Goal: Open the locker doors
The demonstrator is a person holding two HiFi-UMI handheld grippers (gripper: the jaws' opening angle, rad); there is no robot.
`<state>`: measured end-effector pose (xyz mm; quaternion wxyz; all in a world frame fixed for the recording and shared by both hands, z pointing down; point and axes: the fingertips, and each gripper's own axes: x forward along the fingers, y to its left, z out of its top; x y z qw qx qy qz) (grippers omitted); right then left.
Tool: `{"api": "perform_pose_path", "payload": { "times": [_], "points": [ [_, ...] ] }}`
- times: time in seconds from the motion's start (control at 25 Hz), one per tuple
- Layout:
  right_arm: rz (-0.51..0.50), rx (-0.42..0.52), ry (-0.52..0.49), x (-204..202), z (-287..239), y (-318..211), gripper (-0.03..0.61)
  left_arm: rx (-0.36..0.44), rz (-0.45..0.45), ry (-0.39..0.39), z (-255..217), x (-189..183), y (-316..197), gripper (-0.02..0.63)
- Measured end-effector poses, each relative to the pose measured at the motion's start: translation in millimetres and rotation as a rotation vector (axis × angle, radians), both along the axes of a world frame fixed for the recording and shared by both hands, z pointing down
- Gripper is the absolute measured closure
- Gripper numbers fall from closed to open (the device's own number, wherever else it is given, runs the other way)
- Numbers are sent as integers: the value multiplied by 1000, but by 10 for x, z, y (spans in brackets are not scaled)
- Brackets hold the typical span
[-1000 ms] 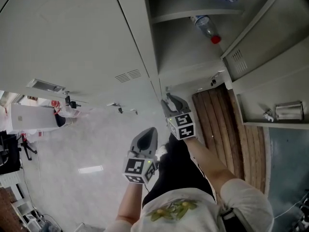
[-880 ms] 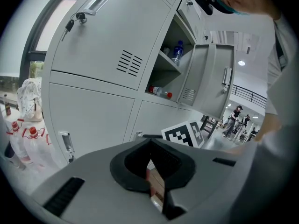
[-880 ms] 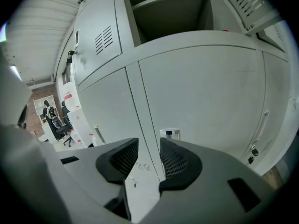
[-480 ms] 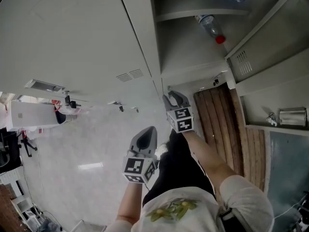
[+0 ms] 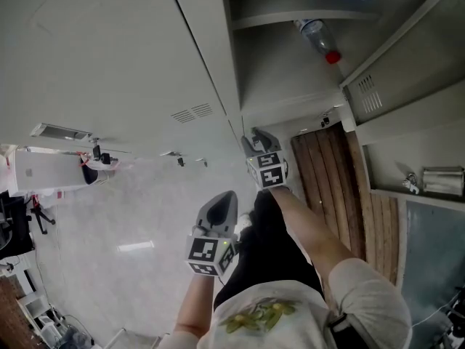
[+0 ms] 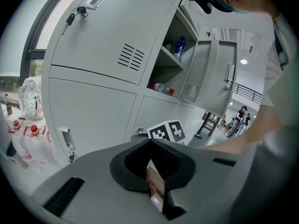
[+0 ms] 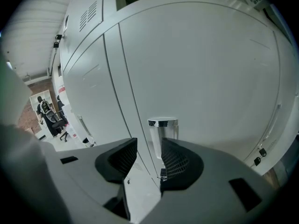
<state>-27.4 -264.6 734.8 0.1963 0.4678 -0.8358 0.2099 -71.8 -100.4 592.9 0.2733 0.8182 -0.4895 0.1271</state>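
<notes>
nearest: left gripper [image 5: 221, 203], jaws pressed together on nothing, hanging over the pale floor [image 5: 123, 217] and well apart from the lockers.

next: right gripper [image 7: 148, 149], low at the bottom row of the locker bank [image 5: 109, 57]. its jaws have just been opening and stand spread. the chrome handle [image 7: 162, 132] of a closed locker door [image 7: 210, 73] stands between them, closer to the right-hand jaw. no pad is seen pressing on it. the handle sits just beside the door's left seam edge.

step in hand, as judged: lining up on the handle of the next door to open; the grip is not yet made.

next move calls for closing the jaws squarely on the handle, then drawing it outward along the door's swing. with the handle at the left seam, the hinge is probably on the door's right edge. a skewed bite on polished metal would likely slip.

beyond, in the head view: an open compartment [image 5: 280, 78] above the right gripper, with a red-capped bottle [image 5: 320, 42] lying on its shelf. its open door [image 5: 396, 67] is swung out to the right.

room for moving: the floor to the left is open. to the right, the swung-out door and the wooden boards [image 5: 323, 173] hem the space. the person's own legs stand close below the right gripper, so the lower door will probably need a step back to swing freely.
</notes>
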Motion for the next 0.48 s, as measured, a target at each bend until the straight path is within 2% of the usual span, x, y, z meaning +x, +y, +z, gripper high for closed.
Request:
{"api": "perform_pose_path", "payload": {
  "times": [0.48],
  "points": [
    [-15,-27,22,-66,85,-99,426,12,-11,-6,9,-57,-49,584]
  ]
}}
